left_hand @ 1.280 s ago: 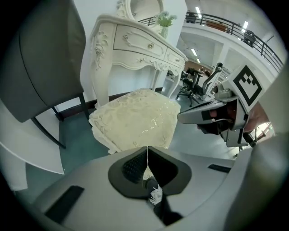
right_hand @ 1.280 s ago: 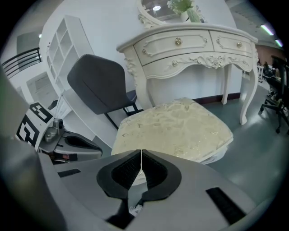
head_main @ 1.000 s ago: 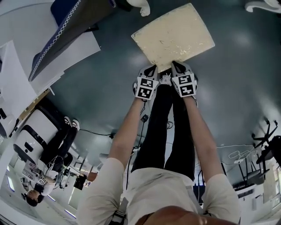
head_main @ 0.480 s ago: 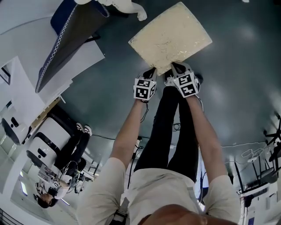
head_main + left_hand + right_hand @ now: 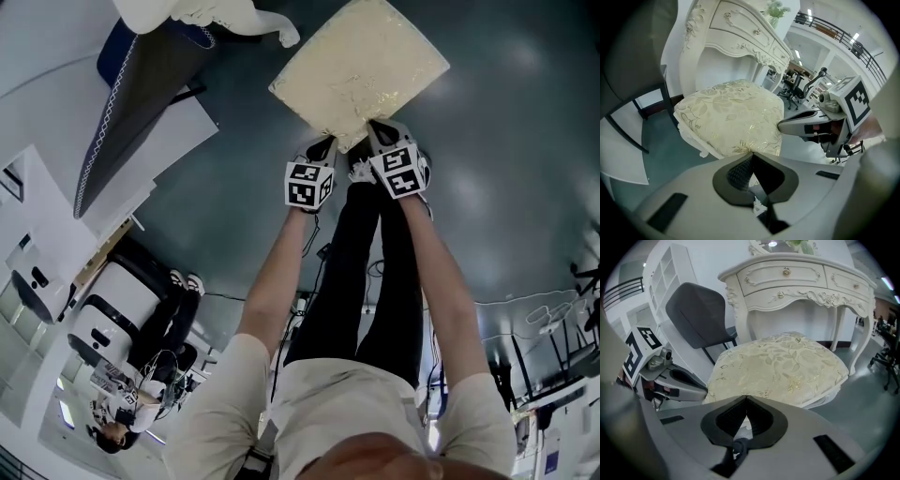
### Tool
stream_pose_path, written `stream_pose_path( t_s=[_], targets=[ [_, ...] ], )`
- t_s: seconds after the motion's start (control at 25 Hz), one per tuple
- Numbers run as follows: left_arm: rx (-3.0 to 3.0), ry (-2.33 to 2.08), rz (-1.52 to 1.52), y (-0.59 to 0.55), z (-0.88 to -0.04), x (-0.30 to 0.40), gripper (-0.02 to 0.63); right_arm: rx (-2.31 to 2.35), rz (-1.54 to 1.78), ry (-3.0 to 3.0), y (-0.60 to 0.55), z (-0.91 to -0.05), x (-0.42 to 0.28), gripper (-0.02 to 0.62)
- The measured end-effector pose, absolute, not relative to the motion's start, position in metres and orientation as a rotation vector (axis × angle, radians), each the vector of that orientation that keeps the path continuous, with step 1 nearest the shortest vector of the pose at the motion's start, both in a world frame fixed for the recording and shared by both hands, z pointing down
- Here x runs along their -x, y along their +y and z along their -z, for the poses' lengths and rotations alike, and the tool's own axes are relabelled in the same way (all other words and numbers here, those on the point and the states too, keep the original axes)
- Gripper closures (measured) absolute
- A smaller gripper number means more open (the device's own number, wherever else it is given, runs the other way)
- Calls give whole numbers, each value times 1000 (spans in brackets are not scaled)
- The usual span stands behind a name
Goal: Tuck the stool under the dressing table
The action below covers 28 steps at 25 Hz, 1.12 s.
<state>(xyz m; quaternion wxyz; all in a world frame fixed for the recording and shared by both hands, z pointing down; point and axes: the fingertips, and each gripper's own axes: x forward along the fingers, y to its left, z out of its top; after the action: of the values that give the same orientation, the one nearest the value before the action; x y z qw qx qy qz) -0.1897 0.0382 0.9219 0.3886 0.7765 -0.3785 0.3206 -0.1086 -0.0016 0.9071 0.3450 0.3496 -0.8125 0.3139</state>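
Note:
The stool (image 5: 361,67) has a cream, gold-patterned cushion and a white frame. It stands on the grey floor in front of the white dressing table (image 5: 202,14). In the right gripper view the stool (image 5: 783,366) sits just before the dressing table's (image 5: 797,277) knee gap. My left gripper (image 5: 323,147) and right gripper (image 5: 375,128) sit side by side at the cushion's near edge. In the left gripper view the jaws of my left gripper (image 5: 751,153) are shut on the stool's (image 5: 731,117) near edge. My right gripper (image 5: 746,397) is likewise shut on that edge.
A grey chair (image 5: 696,315) stands left of the dressing table, with white panels (image 5: 141,141) beside it. Office chairs (image 5: 799,89) stand beyond the table's right leg. A seated person (image 5: 141,309) and a cable (image 5: 309,253) on the floor are behind me.
Both grippers and the stool have shifted forward toward the dressing table. More of the table's white top shows at the head view's upper left.

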Motion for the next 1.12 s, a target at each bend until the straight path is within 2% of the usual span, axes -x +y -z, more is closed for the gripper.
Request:
stream_pose_path(
  t_s=[0.48, 0.84, 1.12],
  targets=[
    [-2088, -959, -775, -22, -919, 135, 591, -1140, -875, -2096, -66, -908, 49, 551],
    [-2065, -913, -866, -47, -930, 122, 591, -1119, -1077, -2105, -81, -914, 46, 551],
    [-2067, -929, -866, -68, -926, 102, 591, -1197, -1090, -2147, -102, -912, 27, 551]
  ],
)
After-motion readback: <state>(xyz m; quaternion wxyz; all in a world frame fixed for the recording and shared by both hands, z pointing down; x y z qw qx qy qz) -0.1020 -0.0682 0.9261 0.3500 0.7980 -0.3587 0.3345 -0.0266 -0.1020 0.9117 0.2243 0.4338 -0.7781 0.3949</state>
